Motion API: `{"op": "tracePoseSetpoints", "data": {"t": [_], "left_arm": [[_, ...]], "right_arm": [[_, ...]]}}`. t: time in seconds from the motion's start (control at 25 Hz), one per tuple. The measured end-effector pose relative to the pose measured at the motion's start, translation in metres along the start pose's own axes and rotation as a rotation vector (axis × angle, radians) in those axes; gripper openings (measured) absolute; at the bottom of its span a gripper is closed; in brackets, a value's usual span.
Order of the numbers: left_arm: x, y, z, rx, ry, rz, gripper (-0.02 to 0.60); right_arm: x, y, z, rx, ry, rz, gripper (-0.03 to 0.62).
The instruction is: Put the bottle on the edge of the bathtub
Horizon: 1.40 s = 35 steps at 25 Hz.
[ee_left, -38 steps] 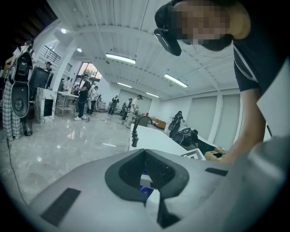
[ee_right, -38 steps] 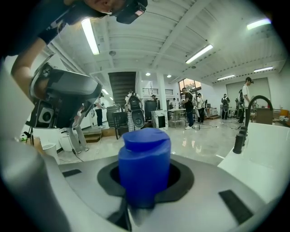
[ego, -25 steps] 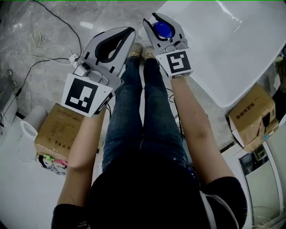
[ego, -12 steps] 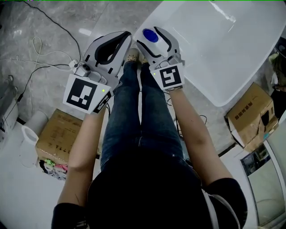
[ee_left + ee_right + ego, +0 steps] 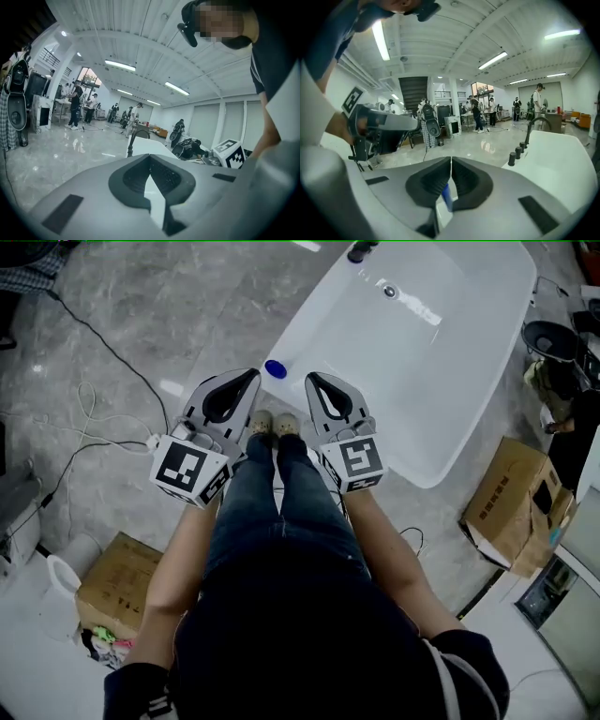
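Blue-capped bottle (image 5: 275,369) on the rim of the white bathtub (image 5: 450,381)

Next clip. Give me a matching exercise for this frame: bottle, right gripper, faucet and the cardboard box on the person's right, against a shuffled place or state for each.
Things:
1. bottle
2. right gripper
3. faucet
4. cardboard box on the person's right

Places or states:
A. jaws together, nothing held
B. on the floor beside the bathtub
C. at the bathtub's far end
D. standing on the bathtub's near rim

Pairs: 1-D, 2-A, 3-C, 4-B.
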<state>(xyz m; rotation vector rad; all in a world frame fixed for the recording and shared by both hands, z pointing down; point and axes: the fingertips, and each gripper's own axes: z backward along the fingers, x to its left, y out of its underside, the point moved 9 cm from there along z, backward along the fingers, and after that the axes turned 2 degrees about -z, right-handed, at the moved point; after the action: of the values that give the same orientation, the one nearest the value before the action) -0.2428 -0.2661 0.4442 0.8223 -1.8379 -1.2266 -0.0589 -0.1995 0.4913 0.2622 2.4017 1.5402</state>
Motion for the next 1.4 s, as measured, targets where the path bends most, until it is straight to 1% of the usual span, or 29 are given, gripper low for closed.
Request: {"op": "tracePoseSetpoints", "data": {"t": [0.08,0.16,0.28,0.36,0.48,0.6,0.72,0.8,0.88,0.96,1.08,1.4], "left_arm": [[-0.010,-0.017,0.003,-0.022,-0.007,-0.026,0.023],[-0.021,-0.037,0.007,-0.047,-0.022,-0.060,0.023],[-0.034,-0.064,0.015,-0.096,-0.023,-0.117,0.023],[-0.039,-0.081,0.022,-0.121,-0.039,-0.170,0.023],[-0.048,-0.110,0.042,-0.181,-0.111,-0.227,0.023],[-0.047,-0.153,0.056,-0.268,-0.190,-0.301,0.023],[-0.050,-0.193,0.070,-0.341,-0.256,-0.343,0.023],[-0.056,-0.211,0.080,-0.374,-0.292,-0.355,0.023],[-0.059,-0.222,0.086,-0.411,-0.300,-0.371,0.023],[-0.061,-0.228,0.088,-0.428,-0.302,-0.378,0.023],[-0.061,-0.229,0.090,-0.428,-0.309,-0.371,0.023],[-0.063,-0.220,0.097,-0.421,-0.311,-0.363,0.023]], "right_arm": [[-0.005,-0.025,0.013,0.011,0.031,-0.006,0.029],[-0.009,-0.053,0.029,-0.015,0.064,0.011,0.028],[-0.013,-0.099,0.055,-0.101,0.119,0.087,0.028],[-0.018,-0.127,0.073,-0.164,0.151,0.136,0.028],[-0.016,-0.166,0.100,-0.260,0.183,0.186,0.028],[-0.009,-0.206,0.110,-0.369,0.215,0.223,0.028],[0.000,-0.234,0.116,-0.428,0.231,0.230,0.028],[0.007,-0.245,0.123,-0.448,0.229,0.229,0.028],[0.013,-0.251,0.129,-0.465,0.230,0.226,0.028],[0.016,-0.257,0.132,-0.473,0.226,0.241,0.029],[0.018,-0.260,0.133,-0.475,0.221,0.258,0.029],[0.025,-0.253,0.136,-0.465,0.203,0.262,0.028]]}}
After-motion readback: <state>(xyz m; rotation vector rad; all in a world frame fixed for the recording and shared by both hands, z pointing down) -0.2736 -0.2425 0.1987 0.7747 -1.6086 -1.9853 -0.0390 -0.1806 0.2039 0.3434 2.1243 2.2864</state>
